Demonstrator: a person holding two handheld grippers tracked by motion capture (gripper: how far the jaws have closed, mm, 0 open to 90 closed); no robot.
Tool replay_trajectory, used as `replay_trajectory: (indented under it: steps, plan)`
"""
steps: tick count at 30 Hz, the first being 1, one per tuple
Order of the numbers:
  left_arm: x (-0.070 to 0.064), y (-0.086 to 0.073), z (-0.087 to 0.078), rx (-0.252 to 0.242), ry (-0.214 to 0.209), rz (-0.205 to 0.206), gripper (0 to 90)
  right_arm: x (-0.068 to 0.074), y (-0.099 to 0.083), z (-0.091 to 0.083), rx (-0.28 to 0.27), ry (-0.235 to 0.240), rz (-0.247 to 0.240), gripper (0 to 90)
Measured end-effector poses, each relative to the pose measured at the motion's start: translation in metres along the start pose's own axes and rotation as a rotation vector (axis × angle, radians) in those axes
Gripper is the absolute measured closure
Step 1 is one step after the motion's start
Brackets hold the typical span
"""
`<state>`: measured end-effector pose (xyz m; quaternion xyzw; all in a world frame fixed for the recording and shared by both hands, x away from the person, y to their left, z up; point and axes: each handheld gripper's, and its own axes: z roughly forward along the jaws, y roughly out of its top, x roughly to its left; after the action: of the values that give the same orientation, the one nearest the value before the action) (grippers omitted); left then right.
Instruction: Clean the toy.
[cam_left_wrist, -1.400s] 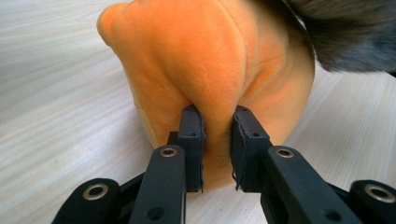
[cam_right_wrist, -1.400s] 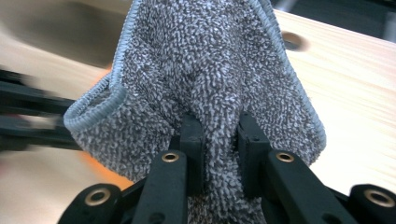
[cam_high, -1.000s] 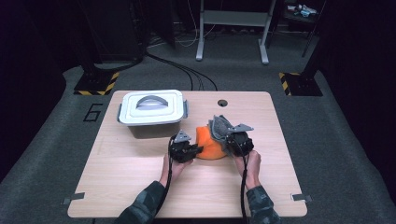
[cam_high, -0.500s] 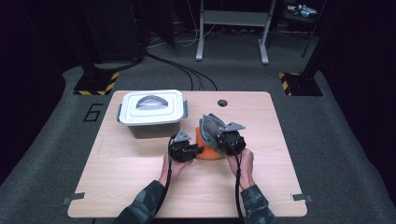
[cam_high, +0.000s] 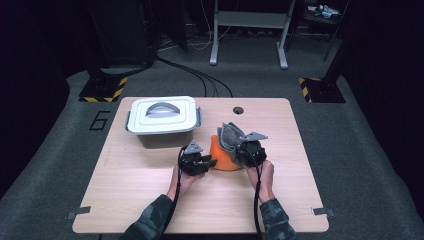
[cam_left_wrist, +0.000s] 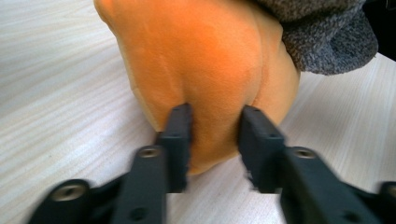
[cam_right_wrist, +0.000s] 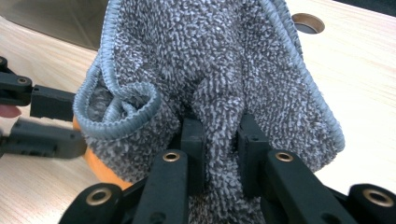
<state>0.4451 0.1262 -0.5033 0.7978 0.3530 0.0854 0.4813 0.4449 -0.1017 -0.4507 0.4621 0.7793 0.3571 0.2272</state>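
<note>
Table (cam_high: 150, 200): two cloths, orange (cam_left_wrist: 205, 60) and grey (cam_right_wrist: 219, 60), one box (cam_high: 162, 120).

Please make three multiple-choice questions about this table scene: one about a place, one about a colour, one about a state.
1. Where does the white lidded plastic box stand?
A. far left of the table
B. near right corner
C. on the floor

2. What colour is the smooth cloth pinched by the left gripper?
A. green
B. orange
C. white

3. How is the right gripper?
A. open and free
B. shut on the grey terry cloth
C. shut on the box handle

Answers: 1 A, the high view shows it there; 2 B, the orange cloth sits between its jaws; 3 B, its jaws clamp a grey fold.
</note>
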Motion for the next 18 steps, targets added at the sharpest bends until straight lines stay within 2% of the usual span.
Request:
replay_trajectory:
  steps: [3, 4, 6, 8, 11, 12, 14, 15, 18]
  plan:
    - [0.000, 0.002, 0.000, 0.001, 0.013, 0.018, 79.7, 0.001, 0.005, -0.007, -0.012, 0.012, 0.001, 76.1]
    - [0.000, 0.002, 0.000, -0.005, 0.011, 0.001, 80.6, 0.002, 0.007, -0.010, -0.021, 0.017, 0.001, 76.0]
    - [0.000, 0.002, 0.000, -0.008, 0.014, -0.004, 81.9, 0.009, 0.014, -0.018, -0.048, 0.032, -0.030, 76.0]
    - [0.000, 0.002, 0.000, -0.005, 0.013, 0.017, 83.1, 0.022, 0.019, -0.019, -0.058, 0.054, -0.054, 76.0]
    - [-0.001, 0.002, 0.000, -0.004, 0.021, 0.026, 84.9, 0.036, 0.022, -0.011, -0.034, 0.067, -0.082, 75.9]
    - [0.000, 0.002, 0.000, -0.002, 0.029, 0.027, 85.1, 0.037, 0.022, -0.008, -0.025, 0.059, -0.100, 75.9]
    - [0.002, 0.001, 0.001, -0.012, 0.023, 0.014, 85.6, 0.036, 0.020, 0.000, -0.009, 0.058, -0.071, 76.1]
    - [0.001, 0.001, 0.001, -0.017, 0.017, 0.000, 85.8, 0.031, 0.018, 0.001, -0.012, 0.064, -0.079, 76.1]
    - [0.001, 0.001, 0.002, -0.018, 0.019, 0.006, 86.2, 0.025, 0.016, -0.001, -0.010, 0.053, -0.058, 76.1]
